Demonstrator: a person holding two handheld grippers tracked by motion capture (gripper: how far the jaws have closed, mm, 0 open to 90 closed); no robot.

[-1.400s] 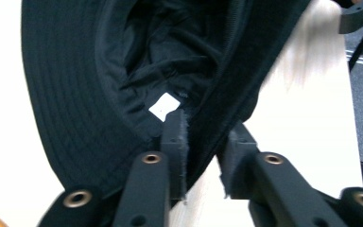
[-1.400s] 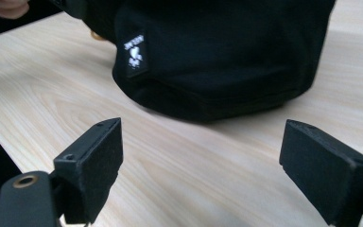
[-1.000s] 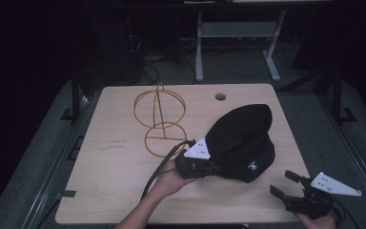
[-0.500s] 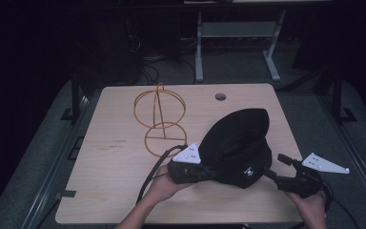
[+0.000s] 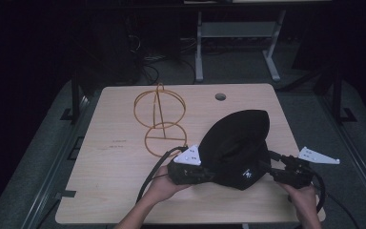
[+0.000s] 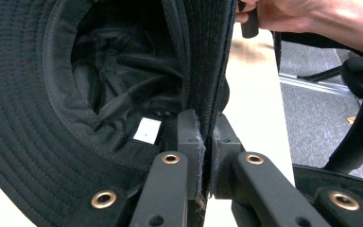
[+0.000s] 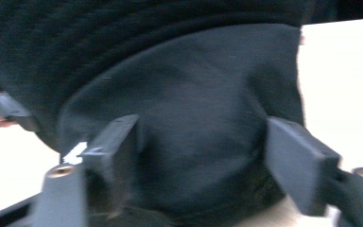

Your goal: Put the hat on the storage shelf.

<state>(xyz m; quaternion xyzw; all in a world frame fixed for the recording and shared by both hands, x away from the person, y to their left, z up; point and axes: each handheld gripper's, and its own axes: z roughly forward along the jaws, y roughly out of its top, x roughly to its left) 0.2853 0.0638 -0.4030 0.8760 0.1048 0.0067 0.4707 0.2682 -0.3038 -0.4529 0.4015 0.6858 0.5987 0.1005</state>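
Observation:
A black bucket hat (image 5: 238, 143) lies on the wooden table (image 5: 109, 186) at the front right. My left gripper (image 5: 208, 174) is shut on its brim; in the left gripper view the folded brim edge (image 6: 208, 71) is pinched between the pads of the left gripper (image 6: 207, 142), and the hat's inside with a white label (image 6: 147, 130) is in sight. From the right, my right gripper (image 5: 268, 166) reaches the hat. Its jaws have just been closing and stand on either side of the hat's crown (image 7: 194, 94), with the fabric between them at the right gripper (image 7: 203, 161).
An orange wire hat stand (image 5: 159, 119) stands at the table's middle back, left of the hat. A round cable hole (image 5: 220, 97) is near the far edge. Grey floor and chair parts (image 6: 359, 118) lie past the table's right edge.
My right gripper has come in from the table's front right corner to the hat, and its jaws have narrowed around the crown. The left gripper keeps its hold and has shifted slightly left.

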